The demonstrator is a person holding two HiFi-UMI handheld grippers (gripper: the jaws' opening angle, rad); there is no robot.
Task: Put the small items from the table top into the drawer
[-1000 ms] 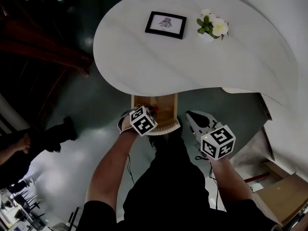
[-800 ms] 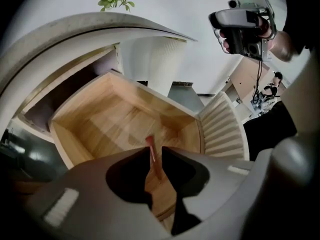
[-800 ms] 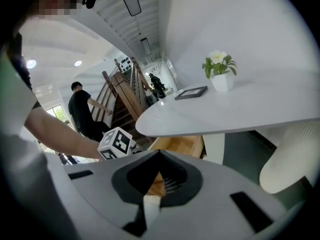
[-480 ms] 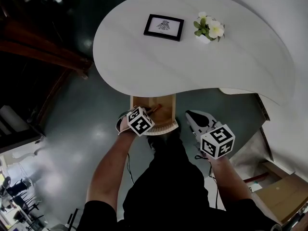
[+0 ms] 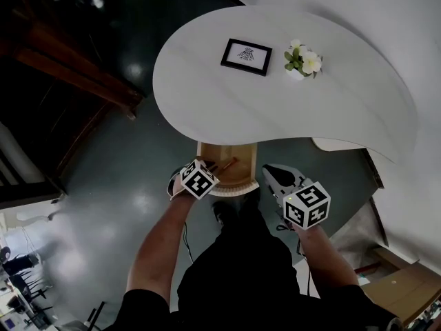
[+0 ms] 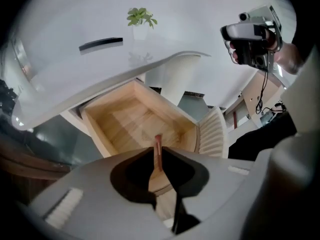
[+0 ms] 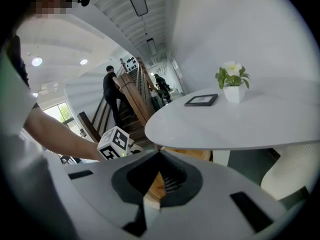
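An open wooden drawer (image 5: 238,179) (image 6: 100,126) sticks out from under the white table (image 5: 207,102). My left gripper (image 5: 209,171) (image 6: 165,196) hovers over the drawer's near left corner. Its jaws are closed on a thin reddish-brown stick (image 5: 225,163) (image 6: 158,151) that points into the drawer. To the right of the drawer front my right gripper (image 5: 273,176) (image 7: 149,196) is shut and holds nothing. The drawer floor is otherwise bare as far as it shows.
A black picture frame (image 5: 246,56) (image 7: 201,100) and a small white pot of flowers (image 5: 302,62) (image 7: 231,86) stand at the table's far side. A white pedestal (image 6: 175,79) holds up the table. A cardboard box (image 5: 406,288) lies at the lower right. People stand by a staircase (image 7: 127,96).
The head view has shifted, so the table now sits further right in the picture. Both grippers stay at the drawer front, the left one still on the stick.
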